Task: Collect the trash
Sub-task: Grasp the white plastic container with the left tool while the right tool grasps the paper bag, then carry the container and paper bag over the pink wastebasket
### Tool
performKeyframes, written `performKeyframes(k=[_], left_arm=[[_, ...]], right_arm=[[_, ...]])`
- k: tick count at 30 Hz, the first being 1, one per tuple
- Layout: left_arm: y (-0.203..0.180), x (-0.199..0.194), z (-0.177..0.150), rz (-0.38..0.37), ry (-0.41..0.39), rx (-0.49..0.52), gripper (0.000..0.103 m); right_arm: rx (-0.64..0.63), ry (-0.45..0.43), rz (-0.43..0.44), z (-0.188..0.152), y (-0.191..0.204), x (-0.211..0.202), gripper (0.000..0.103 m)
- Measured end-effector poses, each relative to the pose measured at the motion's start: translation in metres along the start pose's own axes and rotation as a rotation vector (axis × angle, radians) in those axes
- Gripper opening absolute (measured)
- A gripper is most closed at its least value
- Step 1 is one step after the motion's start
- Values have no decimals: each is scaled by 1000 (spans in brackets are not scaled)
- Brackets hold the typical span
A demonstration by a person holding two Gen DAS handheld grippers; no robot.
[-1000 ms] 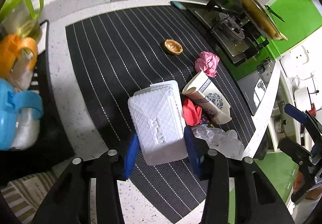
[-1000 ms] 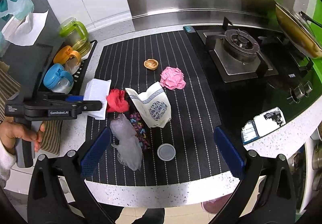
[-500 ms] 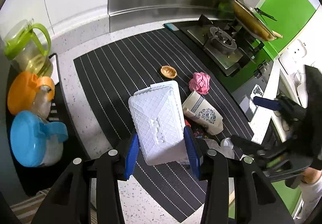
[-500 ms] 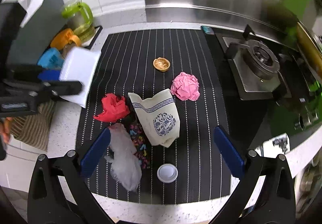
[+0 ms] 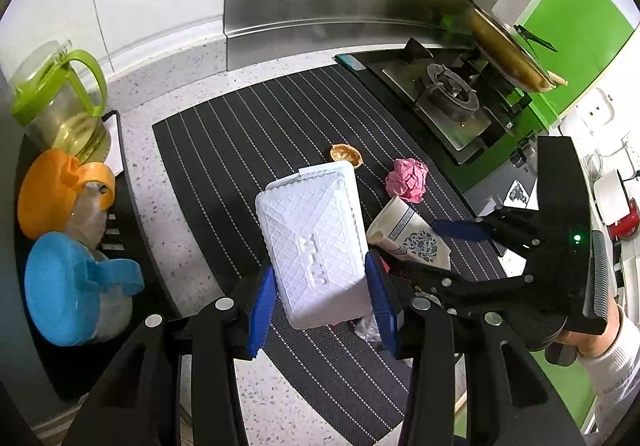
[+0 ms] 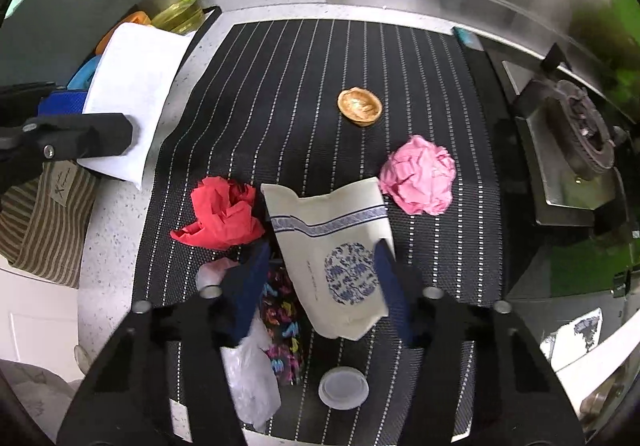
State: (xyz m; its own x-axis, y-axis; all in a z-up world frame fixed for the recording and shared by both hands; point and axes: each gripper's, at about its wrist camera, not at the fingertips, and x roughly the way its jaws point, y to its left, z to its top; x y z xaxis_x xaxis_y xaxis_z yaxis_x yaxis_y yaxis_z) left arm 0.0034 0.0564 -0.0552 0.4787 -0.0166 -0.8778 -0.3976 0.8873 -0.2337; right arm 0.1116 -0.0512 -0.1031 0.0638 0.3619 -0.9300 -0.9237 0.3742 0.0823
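Left tool (image 5: 320, 298): blue pads pinch a white plastic tray (image 5: 312, 238) across its short sides, near its lower end. The tray is clear of the table (image 5: 256, 398), underside toward the camera. My reading: it serves as the collecting bin, held up beside the litter so that pieces can be dropped in. Its long axis runs away from the tool toward the back wall, leaning slightly left in the left wrist view.

Right tool (image 6: 320, 274): jaws have just been closing and now straddle a cream paper bag (image 6: 336, 246) with a blue printed band and emblem. The right pad overlaps the bag's edge; the left pad sits just beside the other edge, at the red crumpled paper (image 6: 222, 213). Whether both pads press yet, I cannot tell.

The bag lies flat on the striped black mat (image 6: 300, 85), near its front centre. Long axis runs front to back; the open, torn mouth points toward the backsplash, the folded bottom toward the tool. The pads bracket its short width, which suits a flat, soft thing.

Other litter on the mat:
- pink paper ball (image 6: 418, 175), touching the bag's far right corner
- walnut shell half (image 6: 359, 105), well behind
- clear plastic wrap (image 6: 252, 366) and a patterned wrapper (image 6: 282, 322), left of the bag
- small white cap (image 6: 343, 388), in front
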Motion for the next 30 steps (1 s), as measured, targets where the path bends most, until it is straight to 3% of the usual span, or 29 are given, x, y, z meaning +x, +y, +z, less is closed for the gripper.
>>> performKeyframes(k=[5, 8, 20, 26, 30], left_arm=[[-2, 3, 1, -4, 5, 3, 43], [-2, 3, 1, -8, 5, 5, 43], [-19, -17, 7, -43, -24, 93, 43], [-47, -35, 12, -99, -42, 234, 43], [-75, -41, 9, -150, -41, 355, 43]], right_arm=[[-12, 14, 38, 1, 3, 6, 16], [-10, 2, 47, 0, 5, 4, 9], [91, -115, 30, -4, 2, -52, 6], [211, -216, -36, -20, 2, -107, 6], [338, -284, -126, -55, 0, -141, 6]])
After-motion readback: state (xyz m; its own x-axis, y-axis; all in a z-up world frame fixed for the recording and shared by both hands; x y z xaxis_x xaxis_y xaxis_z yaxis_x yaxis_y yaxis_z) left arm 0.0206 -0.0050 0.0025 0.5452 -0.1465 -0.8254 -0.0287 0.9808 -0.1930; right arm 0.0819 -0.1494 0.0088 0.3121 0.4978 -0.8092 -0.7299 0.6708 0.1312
